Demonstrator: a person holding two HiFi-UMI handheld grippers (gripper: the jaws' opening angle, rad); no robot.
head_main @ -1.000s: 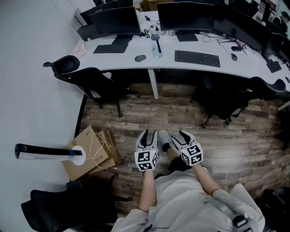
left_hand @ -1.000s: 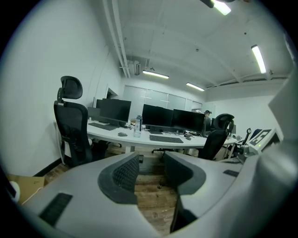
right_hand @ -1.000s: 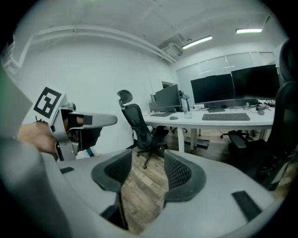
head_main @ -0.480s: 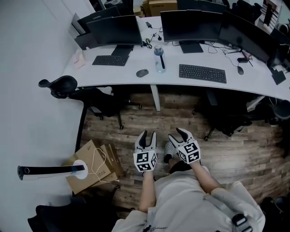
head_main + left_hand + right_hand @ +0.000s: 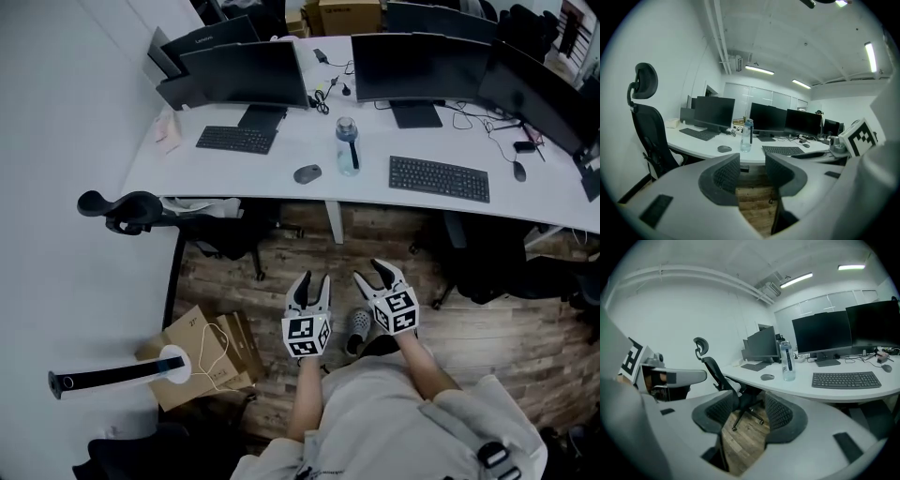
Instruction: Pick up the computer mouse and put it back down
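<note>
**Q:** Where is the task's object placed, relative to the claws?

**A:** The grey oval computer mouse (image 5: 307, 173) is found on the white curved desk (image 5: 216, 173), close to its near edge. It lies just left of the clear water bottle with a blue cap (image 5: 347, 148) and well left of the black keyboard (image 5: 439, 178). It lies far ahead of both claws and well apart from them, with the wood-plank floor (image 5: 281, 246) between. Its long axis is judged to run left to right, roughly along the desk edge. Which end is its front cannot be told.

**Q:** Which hand is the nearer?

**A:** The left gripper (image 5: 311, 281) is judged the nearer, since the mouse lies almost straight ahead of it in the head view. In the left gripper view the mouse is seen slightly left of the jaw gap. The right gripper (image 5: 372, 274) is offset to the right, so a diagonal reach would be needed.

**Q:** What is recorded of the claws' state and pose?

**A:** Both pairs of jaws are seen apart and empty. Only floor is shown through the left gap, and floor with a chair base through the right. Both grippers are held low and side by side before the person's body. They are pointed towards the desk and tipped slightly downward, with the marker cubes uppermost.

**Q:** Is anything else to be noted?

**A:** A small black mouse (image 5: 518, 171) is noted far right. It is judged the less likely target.
</note>
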